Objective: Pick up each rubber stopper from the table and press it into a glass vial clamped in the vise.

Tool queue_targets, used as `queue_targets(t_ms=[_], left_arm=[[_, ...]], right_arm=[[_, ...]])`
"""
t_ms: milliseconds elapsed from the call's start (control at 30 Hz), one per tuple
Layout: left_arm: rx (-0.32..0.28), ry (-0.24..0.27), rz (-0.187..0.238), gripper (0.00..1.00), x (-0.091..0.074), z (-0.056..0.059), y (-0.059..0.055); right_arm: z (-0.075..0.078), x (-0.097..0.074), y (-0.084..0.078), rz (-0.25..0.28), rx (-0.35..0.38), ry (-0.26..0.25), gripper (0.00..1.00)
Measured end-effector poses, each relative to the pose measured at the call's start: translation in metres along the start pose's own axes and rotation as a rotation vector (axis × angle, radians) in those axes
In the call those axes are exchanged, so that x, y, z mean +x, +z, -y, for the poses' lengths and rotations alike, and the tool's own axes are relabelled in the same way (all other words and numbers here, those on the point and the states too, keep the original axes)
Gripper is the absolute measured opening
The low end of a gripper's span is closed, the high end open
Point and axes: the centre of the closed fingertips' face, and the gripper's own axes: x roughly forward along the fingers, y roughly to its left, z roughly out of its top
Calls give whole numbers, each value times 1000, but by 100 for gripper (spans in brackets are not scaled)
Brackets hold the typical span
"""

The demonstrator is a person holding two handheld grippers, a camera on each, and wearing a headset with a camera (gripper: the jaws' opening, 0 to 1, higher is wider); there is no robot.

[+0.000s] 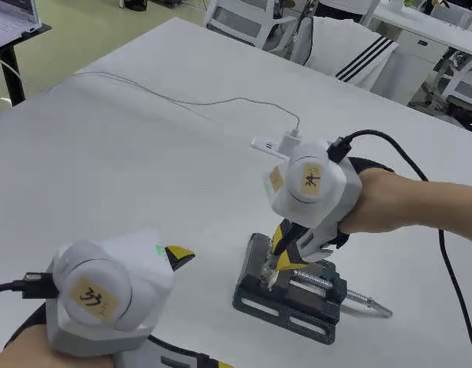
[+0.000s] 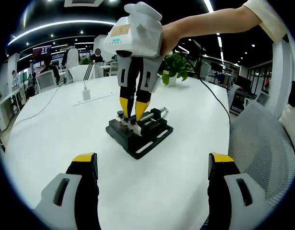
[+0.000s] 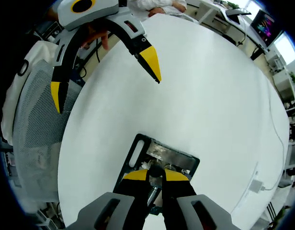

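The right gripper (image 3: 156, 176) points straight down onto the vise (image 1: 286, 307). Its yellow-tipped jaws are drawn in narrow around a small dark round piece that looks to be the rubber stopper (image 3: 154, 170), held right at the top of the vise's clamp; the vial under it is too hidden by the tips to make out. The vise's screw handle (image 1: 366, 305) sticks out sideways from the vise, away from the left gripper. The left gripper (image 2: 153, 159) waits low on the person's side of the vise, well apart from it, with its jaws spread wide and nothing between them. The white table (image 1: 144, 153) lies bare on every side of the vise, with a broad open stretch beyond it. A thin white cable (image 1: 182, 100) and a small white adapter (image 1: 268, 147) lie on the far side of the vise, well apart from it. A black cable (image 1: 443, 253) trails from the right gripper past the handle side of the vise. In the left gripper view, the table's curved edge runs close on that same side of the vise, and a mesh chair (image 2: 262, 143) stands just past the edge.
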Motion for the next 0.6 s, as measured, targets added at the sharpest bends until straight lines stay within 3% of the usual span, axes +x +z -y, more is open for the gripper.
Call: queue_targets(t_ms=[200, 400, 600], left_arm=[[-4, -1, -4, 95, 0, 1, -1], [-5, -5, -6, 95, 1, 2, -2], [-3, -8, -3, 95, 3, 3, -1]], right_arm=[[1, 1, 0, -29, 52, 4, 4], [1, 1, -1, -15, 152, 9, 3], [2, 2, 0, -23, 198, -10, 3]])
